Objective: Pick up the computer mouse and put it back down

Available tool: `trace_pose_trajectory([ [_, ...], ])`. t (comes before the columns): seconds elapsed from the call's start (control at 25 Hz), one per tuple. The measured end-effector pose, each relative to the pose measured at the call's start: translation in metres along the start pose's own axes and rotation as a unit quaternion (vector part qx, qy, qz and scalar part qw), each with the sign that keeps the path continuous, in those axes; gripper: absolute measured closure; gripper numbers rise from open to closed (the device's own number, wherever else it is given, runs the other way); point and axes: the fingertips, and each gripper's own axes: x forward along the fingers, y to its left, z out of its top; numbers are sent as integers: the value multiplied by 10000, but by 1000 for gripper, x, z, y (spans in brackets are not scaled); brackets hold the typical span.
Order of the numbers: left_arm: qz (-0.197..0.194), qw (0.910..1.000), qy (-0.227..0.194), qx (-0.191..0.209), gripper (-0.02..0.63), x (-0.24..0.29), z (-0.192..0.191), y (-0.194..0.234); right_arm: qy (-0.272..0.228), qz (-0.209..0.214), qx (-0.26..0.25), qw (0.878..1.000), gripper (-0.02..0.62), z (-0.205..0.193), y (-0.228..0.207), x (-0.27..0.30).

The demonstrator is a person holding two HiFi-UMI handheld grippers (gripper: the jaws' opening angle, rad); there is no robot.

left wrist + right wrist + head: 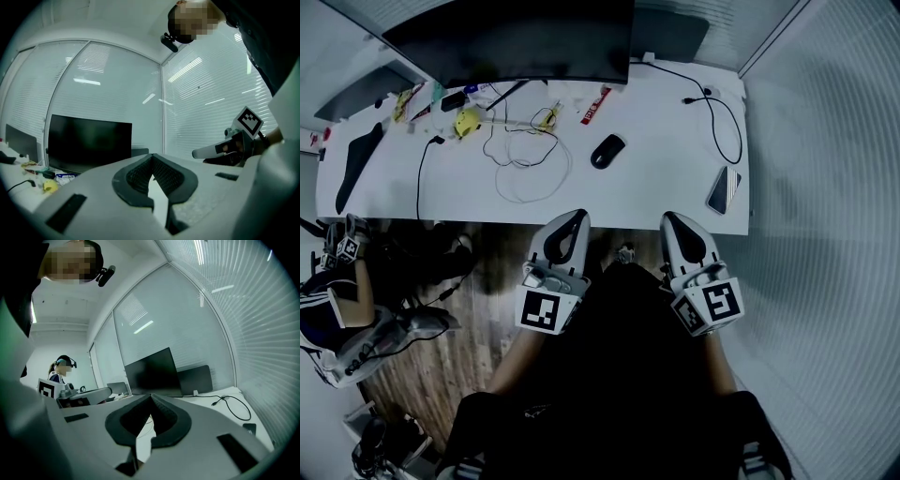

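Note:
The black computer mouse lies on the white desk, right of centre, with nothing touching it. My left gripper hangs at the desk's front edge, below and slightly left of the mouse, jaws shut and empty. My right gripper hangs beside it, below and right of the mouse, also shut with nothing held. In the left gripper view the left gripper has its pads meeting at the tips, as does the right gripper in its own view. Neither gripper view shows the mouse.
A dark monitor stands at the desk's back. A white cable loop and a yellow item lie left of the mouse, a black cable and a phone to its right. Another person sits at the left.

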Motion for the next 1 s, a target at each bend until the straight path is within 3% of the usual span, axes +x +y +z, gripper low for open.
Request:
trace_pose_trajectory([
  [0.32,-127,9996,243,116,598,41,-22,13,128,-358,5,9993,597,-2,-22,10],
  [0.44,-409,9978,472,226,598,57,-39,17,210,-632,28,9978,597,-6,-31,15],
  [0.6,-882,9929,779,163,598,84,-65,23,255,-981,172,9947,596,-7,-46,25],
  [0.72,-1096,9895,896,279,598,103,-79,29,282,-1181,218,9924,595,-6,-54,36],
  [1.0,-1495,9763,1561,54,572,136,-117,40,324,-1532,290,9872,596,-3,-55,59],
])
